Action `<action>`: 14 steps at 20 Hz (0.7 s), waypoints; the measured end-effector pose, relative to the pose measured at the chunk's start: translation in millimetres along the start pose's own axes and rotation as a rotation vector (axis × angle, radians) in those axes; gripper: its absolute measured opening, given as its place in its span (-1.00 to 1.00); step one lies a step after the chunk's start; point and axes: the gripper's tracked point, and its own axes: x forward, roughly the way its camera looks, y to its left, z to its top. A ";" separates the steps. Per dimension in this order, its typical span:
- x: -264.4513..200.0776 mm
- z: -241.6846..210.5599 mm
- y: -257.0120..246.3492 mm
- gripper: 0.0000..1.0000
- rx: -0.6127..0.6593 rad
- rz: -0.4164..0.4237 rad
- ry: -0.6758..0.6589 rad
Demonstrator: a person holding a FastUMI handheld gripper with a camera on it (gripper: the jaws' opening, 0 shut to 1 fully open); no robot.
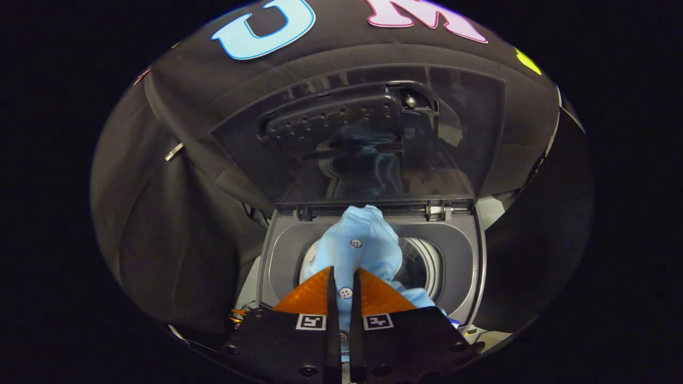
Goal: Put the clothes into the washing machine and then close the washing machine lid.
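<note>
A: What have your fingers got?

B: My gripper is pinching a shirt. Both fingers press on its button strip, with only a thin fold of cloth between them. One button sits right in the gap, another just ahead of the tips.

A: And where is the shirt against the washer?

B: It bunches up ahead of my fingers, over the round drum mouth of the washer. Some cloth spills to the right of my fingers, toward the near rim. Whether the bulk hangs above the opening or already rests in it, I cannot tell.

A: The lid?

B: The lid stands open, raised upright behind the drum on its hinges at the back edge. Its dark glossy inside faces me, and a faint blue reflection of the shirt shows in it. A perforated panel sits high on its inner face.

A: Anything around?

B: Black cloth wall behind and on both sides of the washer.
</note>
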 end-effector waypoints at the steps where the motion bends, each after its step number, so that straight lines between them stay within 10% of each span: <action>1: 0.1 -0.5 -1.5 -0.79 0.000 -0.002 0.002; 2: -1.4 3.1 -1.2 -0.70 0.010 0.002 -0.003; 6: -17.9 22.1 -4.3 1.00 0.014 0.001 -0.048; 14: -35.8 29.4 -8.1 0.99 0.007 0.016 -0.065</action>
